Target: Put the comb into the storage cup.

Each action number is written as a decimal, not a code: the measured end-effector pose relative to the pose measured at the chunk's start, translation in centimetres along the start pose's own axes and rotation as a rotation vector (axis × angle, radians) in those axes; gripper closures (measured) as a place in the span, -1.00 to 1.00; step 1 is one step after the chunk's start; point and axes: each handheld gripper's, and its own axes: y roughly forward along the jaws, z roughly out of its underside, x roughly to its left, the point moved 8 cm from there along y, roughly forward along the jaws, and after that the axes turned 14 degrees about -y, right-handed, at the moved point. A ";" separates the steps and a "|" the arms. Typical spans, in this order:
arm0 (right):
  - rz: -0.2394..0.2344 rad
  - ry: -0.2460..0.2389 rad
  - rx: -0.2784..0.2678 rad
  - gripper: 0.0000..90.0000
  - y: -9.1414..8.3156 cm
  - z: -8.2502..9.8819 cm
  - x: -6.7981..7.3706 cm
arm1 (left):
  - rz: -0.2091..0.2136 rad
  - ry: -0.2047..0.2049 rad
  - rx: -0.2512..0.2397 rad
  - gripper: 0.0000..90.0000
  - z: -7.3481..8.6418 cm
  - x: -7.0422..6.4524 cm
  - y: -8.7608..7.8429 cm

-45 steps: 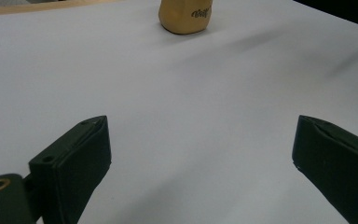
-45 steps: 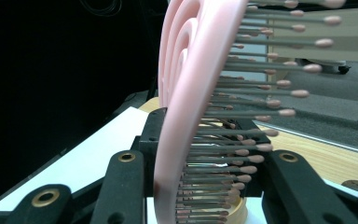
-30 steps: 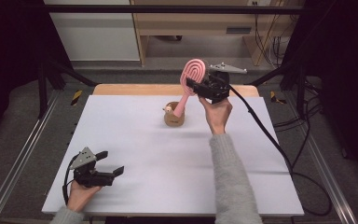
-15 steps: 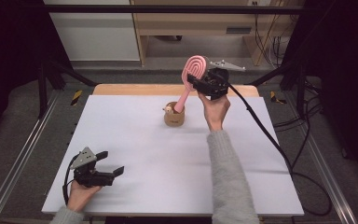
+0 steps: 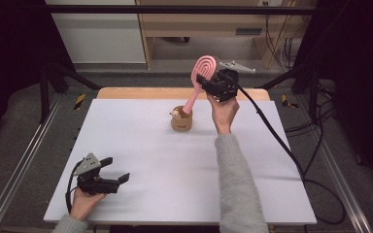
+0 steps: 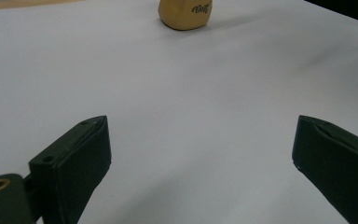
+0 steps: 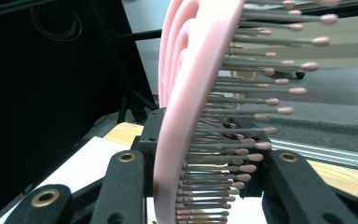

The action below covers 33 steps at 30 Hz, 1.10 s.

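Right gripper [image 5: 209,83]: raised above the far middle of the table, jaws closed on the head of the pink hairbrush [image 5: 200,82]; in the right gripper view the brush head [image 7: 186,107] stood between the two black jaws, its bristles pointing to that view's right.
Pink hairbrush: tilted, head up at the gripper, handle slanting down and to the left into the brown holder [image 5: 181,119].
Brown holder: stood on the white table [image 5: 141,141] near its far middle, just below and left of the right gripper; whether the handle's end touched its bottom could not be told. In the left gripper view it [image 6: 185,13] showed at the top edge with dark lettering on its side.
Right hand [image 5: 223,112]: gripped the gripper from below, grey sleeve running toward the near edge.
Left gripper [image 5: 110,177]: low over the table's near left corner, well apart from the holder, jaws spread wide with nothing between them.
Left hand [image 5: 83,200]: held the gripper from behind at the near edge.
Cable [image 5: 277,141]: trailed from the right gripper across the table's right side.
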 end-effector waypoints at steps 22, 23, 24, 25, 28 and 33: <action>0.025 0.021 0.031 0.40 2.6 1.5 -0.4 | -0.003 0.002 0.003 -0.90 0.1 0.1 0.0; 0.025 0.021 0.033 0.40 2.7 1.6 -0.4 | -0.003 0.001 0.003 -0.90 0.1 0.1 0.0; 0.026 0.021 0.034 0.39 2.8 1.7 -0.4 | -0.003 0.001 0.003 -0.90 0.1 0.2 0.0; 0.029 0.019 0.035 0.39 2.9 1.7 -0.3 | -0.002 0.001 0.003 -0.90 0.1 0.2 0.0; 0.031 0.019 0.045 0.40 3.2 2.0 -0.3 | -0.002 0.002 0.003 -0.90 0.1 0.1 0.0; 0.037 0.023 0.052 0.39 3.5 2.4 -0.3 | -0.003 0.002 0.003 -0.90 0.1 0.1 0.0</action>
